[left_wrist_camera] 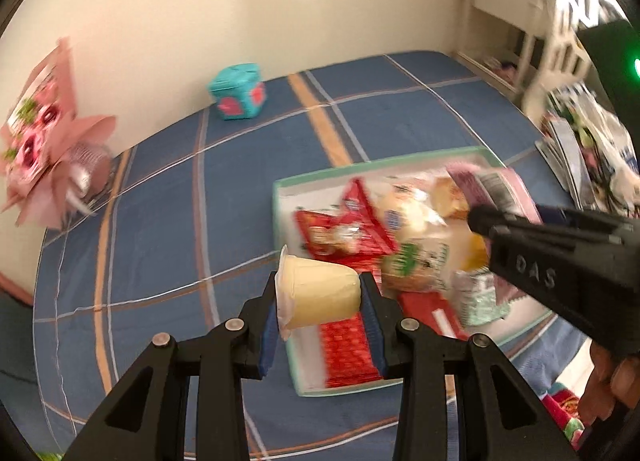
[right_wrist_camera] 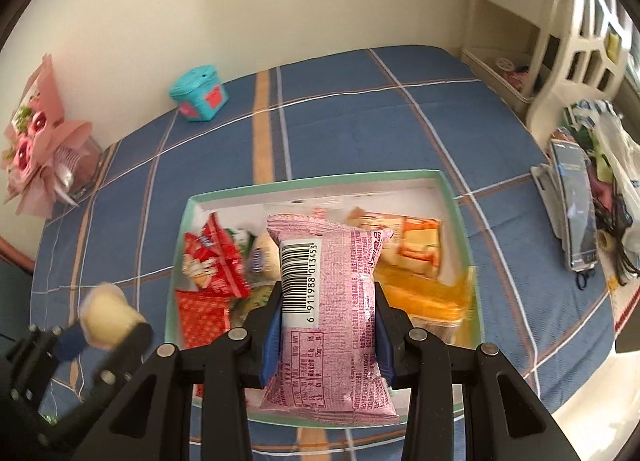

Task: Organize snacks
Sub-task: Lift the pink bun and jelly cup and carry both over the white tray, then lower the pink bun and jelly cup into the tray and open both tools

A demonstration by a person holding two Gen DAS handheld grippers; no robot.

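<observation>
Pinched across its middle at lower centre, my right gripper (right_wrist_camera: 326, 325) holds the pink snack packet (right_wrist_camera: 330, 325) above the mint tray (right_wrist_camera: 460, 221): light, crinkly, slippery. My left gripper (left_wrist_camera: 320, 301) clamps a pudding cup (left_wrist_camera: 320, 293) sideways; its thin wall looks crushable.

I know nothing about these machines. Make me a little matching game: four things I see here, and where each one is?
Things:
1. pale pudding cup
2. pink packet
3. teal tin
4. red snack bags

Places:
A. lying in the green-rimmed box
B. clamped in the right gripper
C. by the wall on the bed
D. clamped in the left gripper

Pairs: 1-D, 2-B, 3-C, 4-A
</observation>
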